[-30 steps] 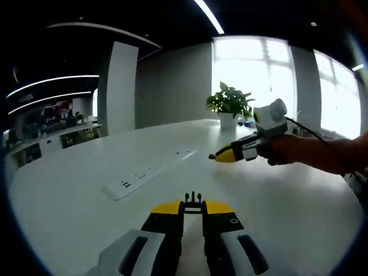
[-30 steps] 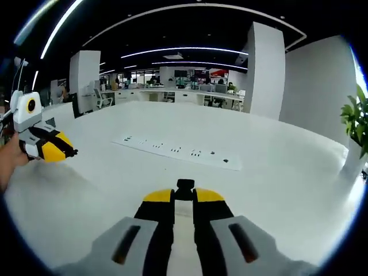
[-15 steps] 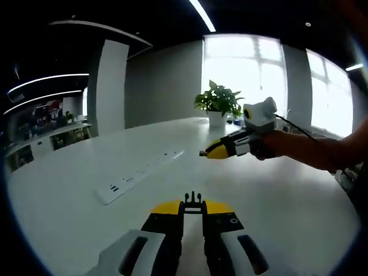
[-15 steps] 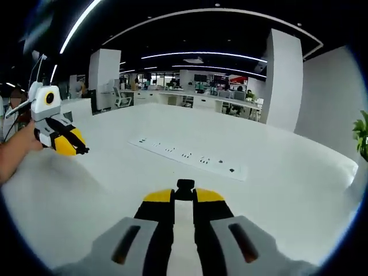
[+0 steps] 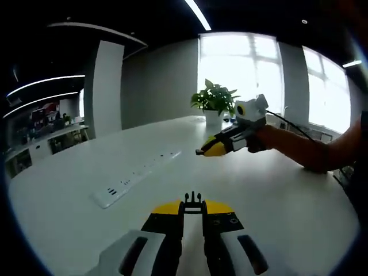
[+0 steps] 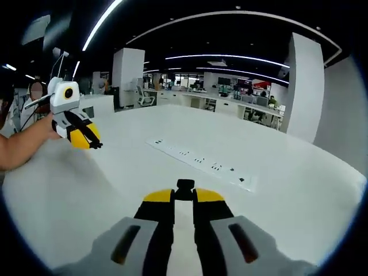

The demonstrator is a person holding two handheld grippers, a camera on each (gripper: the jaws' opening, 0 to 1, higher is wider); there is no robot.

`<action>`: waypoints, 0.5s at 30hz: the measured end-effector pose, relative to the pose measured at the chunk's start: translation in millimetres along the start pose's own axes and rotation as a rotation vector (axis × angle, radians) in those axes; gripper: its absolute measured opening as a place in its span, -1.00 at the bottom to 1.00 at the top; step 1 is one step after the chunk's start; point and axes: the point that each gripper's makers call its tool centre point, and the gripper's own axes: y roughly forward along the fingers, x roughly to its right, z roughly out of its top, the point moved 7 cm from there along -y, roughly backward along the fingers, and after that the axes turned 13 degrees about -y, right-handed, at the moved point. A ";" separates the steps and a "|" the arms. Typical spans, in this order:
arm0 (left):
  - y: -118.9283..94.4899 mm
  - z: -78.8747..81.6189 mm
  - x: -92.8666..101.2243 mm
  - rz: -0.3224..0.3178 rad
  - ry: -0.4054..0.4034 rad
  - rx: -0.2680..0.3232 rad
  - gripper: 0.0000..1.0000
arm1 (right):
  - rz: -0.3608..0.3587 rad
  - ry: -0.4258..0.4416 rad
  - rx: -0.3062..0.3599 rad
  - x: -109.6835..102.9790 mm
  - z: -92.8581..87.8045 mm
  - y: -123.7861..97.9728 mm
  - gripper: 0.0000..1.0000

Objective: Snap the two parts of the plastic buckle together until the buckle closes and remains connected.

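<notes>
In the left gripper view my left gripper (image 5: 192, 210) is shut on a small black buckle part (image 5: 192, 199) whose prongs stick out past the yellow tips. My right gripper (image 5: 201, 153), held by a hand, hangs above the white table (image 5: 276, 195) ahead and to the right. In the right gripper view my right gripper (image 6: 184, 196) is shut on the other black buckle part (image 6: 184, 185). My left gripper (image 6: 96, 144) hovers at the upper left with a dark bit at its tip. The two buckle parts are well apart.
A long white power strip (image 5: 138, 175) lies on the table, also seen as the power strip (image 6: 198, 162) ahead of my right gripper. A potted plant (image 5: 214, 99) stands at the far edge by bright windows. Office desks and pillars stand beyond the table.
Each gripper has drifted toward the middle of the other's view: the right one leftward and up, the left one rightward. Both stay shut on their buckle parts.
</notes>
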 end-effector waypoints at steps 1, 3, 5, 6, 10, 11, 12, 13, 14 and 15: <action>-0.2 -0.8 0.5 -0.008 -0.016 -0.011 -0.80 | 0.011 -0.003 0.005 -0.8 2.8 -0.3 -0.80; -1.0 -1.1 0.3 -0.013 -0.025 -0.015 -0.80 | 0.025 -0.027 0.002 -2.9 6.9 -1.2 -0.80; -3.1 -0.1 0.2 -0.023 -0.040 -0.019 -0.80 | 0.050 -0.044 0.011 -6.2 12.7 -4.4 -0.80; -4.0 1.4 -0.1 -0.029 -0.044 -0.019 -0.80 | 0.055 -0.047 0.018 -6.8 14.5 -5.4 -0.80; -6.6 4.0 2.9 -0.041 -0.042 -0.020 -0.81 | 0.096 -0.073 0.048 -9.9 23.5 -10.2 -0.80; -6.9 4.3 3.1 -0.041 -0.040 -0.020 -0.81 | 0.101 -0.076 0.048 -10.6 24.3 -10.5 -0.80; -7.2 4.8 3.0 -0.044 -0.039 -0.020 -0.81 | 0.107 -0.081 0.051 -11.6 24.9 -10.6 -0.80; -7.3 5.3 2.8 -0.045 -0.037 -0.019 -0.81 | 0.112 -0.082 0.051 -12.4 25.3 -10.9 -0.80; -7.4 5.4 2.8 -0.039 -0.030 -0.018 -0.81 | 0.114 -0.086 0.044 -13.6 25.9 -11.4 -0.80; -7.4 5.4 2.7 -0.037 -0.027 -0.017 -0.81 | 0.114 -0.089 0.042 -14.7 26.4 -12.5 -0.80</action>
